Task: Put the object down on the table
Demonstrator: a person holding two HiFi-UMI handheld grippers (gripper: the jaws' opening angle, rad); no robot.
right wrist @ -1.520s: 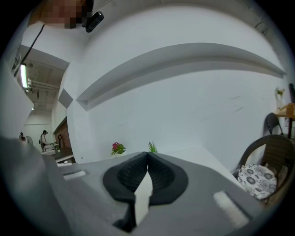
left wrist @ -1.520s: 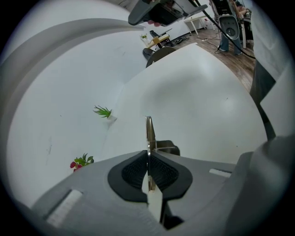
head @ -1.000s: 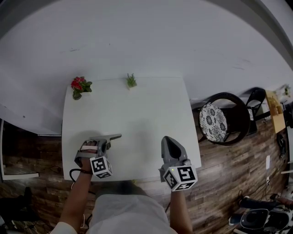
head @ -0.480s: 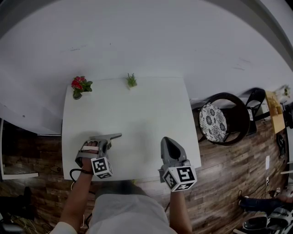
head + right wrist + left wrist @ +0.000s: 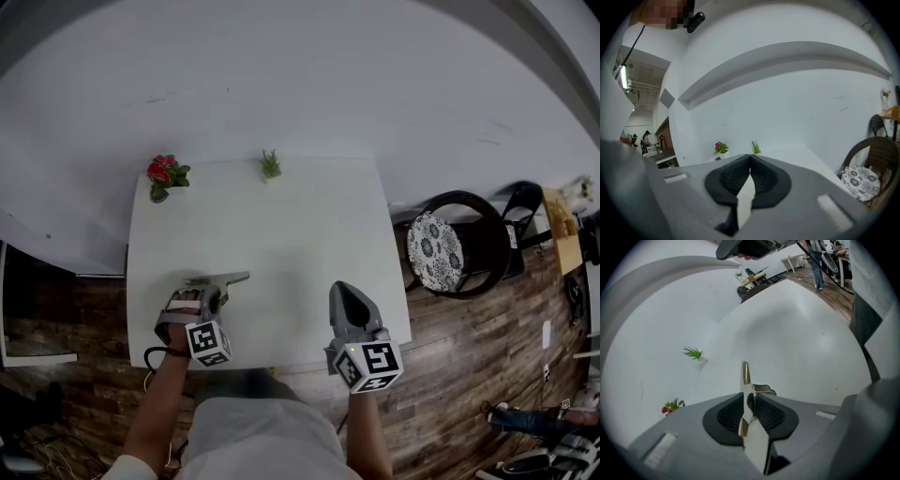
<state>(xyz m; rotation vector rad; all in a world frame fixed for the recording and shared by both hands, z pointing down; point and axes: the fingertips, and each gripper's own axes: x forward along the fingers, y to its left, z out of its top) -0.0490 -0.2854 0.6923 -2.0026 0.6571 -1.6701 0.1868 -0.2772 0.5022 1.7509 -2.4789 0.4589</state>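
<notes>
A thin silver metal piece (image 5: pixel 225 278) lies on the white table (image 5: pixel 281 225) near its front left, sticking out to the right of my left gripper (image 5: pixel 213 289). In the left gripper view the metal piece (image 5: pixel 746 380) stands on edge between the black pads (image 5: pixel 726 414). The left gripper (image 5: pixel 749 401) has just been opening its jaws, and a gap shows beside the piece, so the pads no longer press on it. My right gripper (image 5: pixel 345 292) hovers over the table's front right edge. Seen in its own view, the right gripper (image 5: pixel 750 161) is shut with nothing in it.
A red flower pot (image 5: pixel 163 177) stands at the table's far left corner and a small green plant (image 5: pixel 269 166) at the far edge. A round chair with a patterned cushion (image 5: pixel 437 249) sits to the right of the table. The wall rises directly behind the table.
</notes>
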